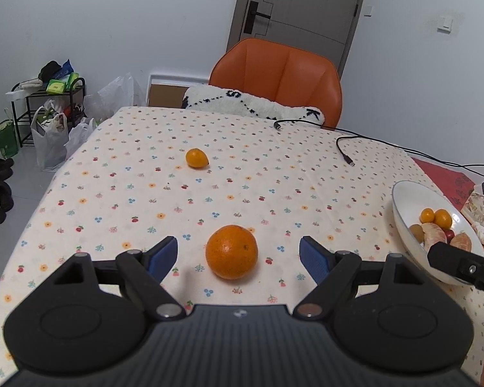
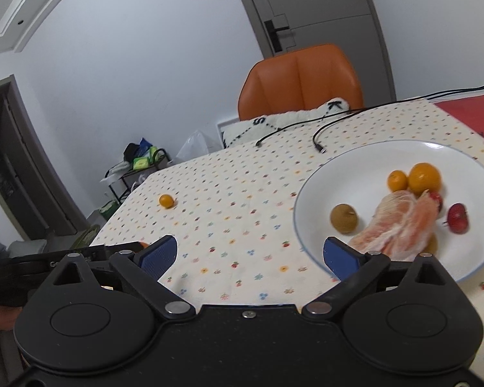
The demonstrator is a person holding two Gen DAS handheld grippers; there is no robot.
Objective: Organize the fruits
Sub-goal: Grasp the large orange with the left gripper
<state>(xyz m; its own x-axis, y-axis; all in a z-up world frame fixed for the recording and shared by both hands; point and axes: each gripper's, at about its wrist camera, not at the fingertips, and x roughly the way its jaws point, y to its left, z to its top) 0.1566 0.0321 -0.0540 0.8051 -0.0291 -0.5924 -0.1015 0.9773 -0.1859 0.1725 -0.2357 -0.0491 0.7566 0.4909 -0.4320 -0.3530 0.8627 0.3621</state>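
Left gripper (image 1: 238,254): blue pads spread wide, a large round orange (image 1: 231,251) resting on the floral-print tablecloth (image 1: 129,193) between them, untouched. Right gripper (image 2: 251,254): also spread wide, holding nothing, right pad over the near rim of the white ceramic plate (image 2: 332,174) at the table's right edge. Plate holds peeled pink pomelo segments (image 2: 400,225), a brown longan (image 2: 344,218), two small orange kumquats (image 2: 424,177), red cherry-like fruits (image 2: 458,218). Farther toward the table's middle: a lone small kumquat (image 1: 196,158). Far edge: two black cable ends (image 1: 345,151).
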